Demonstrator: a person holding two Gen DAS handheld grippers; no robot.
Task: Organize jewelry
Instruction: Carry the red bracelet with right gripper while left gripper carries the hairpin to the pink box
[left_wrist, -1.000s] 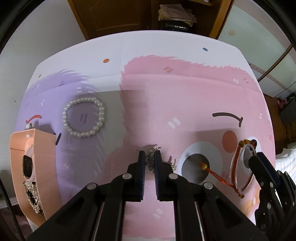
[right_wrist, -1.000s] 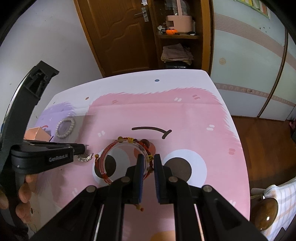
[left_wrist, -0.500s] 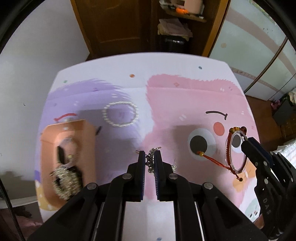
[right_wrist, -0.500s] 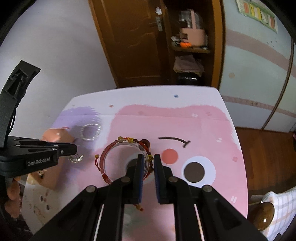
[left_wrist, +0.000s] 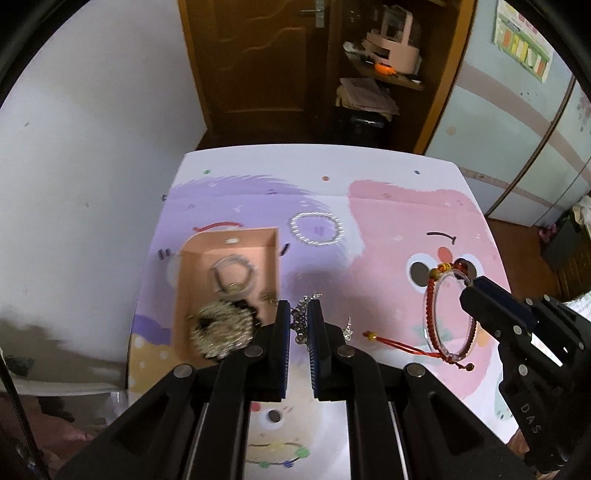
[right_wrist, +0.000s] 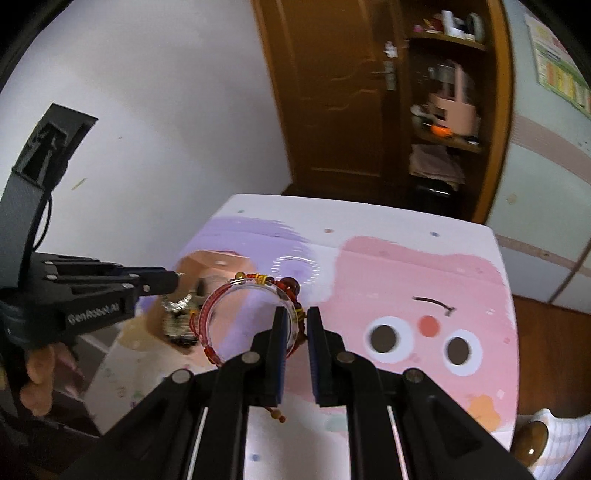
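left tongs (left_wrist: 297, 325): grip silver chain (left_wrist: 303, 318); right tongs (right_wrist: 296, 325): grip red bracelet (right_wrist: 236, 306)

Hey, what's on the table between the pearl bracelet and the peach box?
Nothing: in the left wrist view, only bare purple tablecloth separates the pearl bracelet from the peach box.
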